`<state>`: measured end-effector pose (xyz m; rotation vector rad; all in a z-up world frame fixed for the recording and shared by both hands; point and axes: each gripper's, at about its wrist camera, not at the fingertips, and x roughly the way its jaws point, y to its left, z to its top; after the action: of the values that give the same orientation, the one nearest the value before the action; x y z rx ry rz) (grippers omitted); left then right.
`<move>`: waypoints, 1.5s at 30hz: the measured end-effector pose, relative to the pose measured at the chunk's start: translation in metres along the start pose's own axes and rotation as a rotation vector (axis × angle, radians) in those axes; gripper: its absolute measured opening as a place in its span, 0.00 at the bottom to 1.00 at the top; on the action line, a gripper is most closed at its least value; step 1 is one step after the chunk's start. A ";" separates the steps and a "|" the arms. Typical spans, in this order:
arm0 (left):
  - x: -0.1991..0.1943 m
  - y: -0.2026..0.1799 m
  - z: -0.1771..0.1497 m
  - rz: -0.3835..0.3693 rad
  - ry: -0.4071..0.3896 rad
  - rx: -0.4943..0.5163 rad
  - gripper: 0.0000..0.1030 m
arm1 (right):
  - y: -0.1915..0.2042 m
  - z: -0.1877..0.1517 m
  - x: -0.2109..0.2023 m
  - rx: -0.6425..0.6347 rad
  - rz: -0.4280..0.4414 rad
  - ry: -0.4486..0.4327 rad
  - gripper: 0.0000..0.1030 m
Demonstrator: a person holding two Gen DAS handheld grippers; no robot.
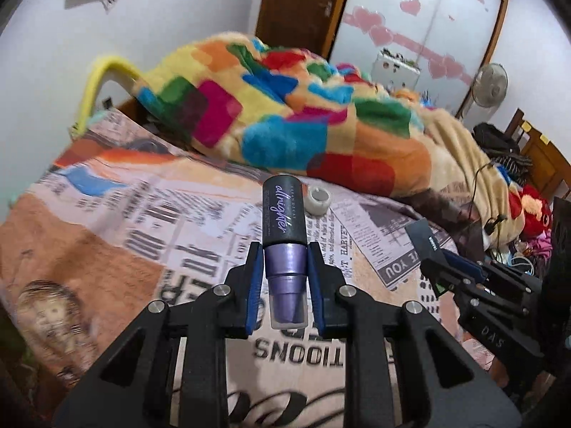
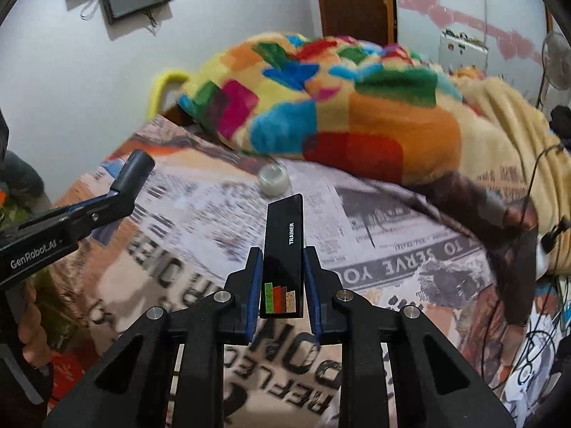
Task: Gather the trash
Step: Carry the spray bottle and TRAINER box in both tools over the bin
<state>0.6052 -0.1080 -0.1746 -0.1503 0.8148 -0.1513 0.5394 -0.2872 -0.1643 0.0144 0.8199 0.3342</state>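
Two grippers above bed sheet [image 1: 117, 214]: left gripper [image 1: 284, 267] clamps purple bottle [image 1: 284, 221]; right gripper [image 2: 282, 274] clamps black box [image 2: 283, 249].

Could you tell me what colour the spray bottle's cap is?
Metallic purple cap, under a clear cover; clearest in the left wrist view.

The left gripper [image 1: 284, 267] is clamping its jaws on a purple spray bottle [image 1: 285, 235], held level. Beside it, the right gripper [image 2: 282, 278] is pinching a black box [image 2: 283, 256], jaws nearly closed.
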 end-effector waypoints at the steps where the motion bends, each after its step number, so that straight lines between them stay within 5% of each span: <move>1: -0.011 0.001 0.001 0.007 -0.012 -0.001 0.23 | 0.007 0.002 -0.012 -0.010 0.006 -0.019 0.20; 23: -0.272 0.031 -0.053 0.165 -0.237 -0.055 0.23 | 0.118 0.001 -0.163 -0.162 0.177 -0.182 0.20; 45: -0.415 0.144 -0.180 0.383 -0.277 -0.259 0.23 | 0.274 -0.057 -0.201 -0.410 0.412 -0.147 0.20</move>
<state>0.2035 0.0987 -0.0292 -0.2493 0.5707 0.3317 0.2927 -0.0938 -0.0207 -0.1751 0.5865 0.8757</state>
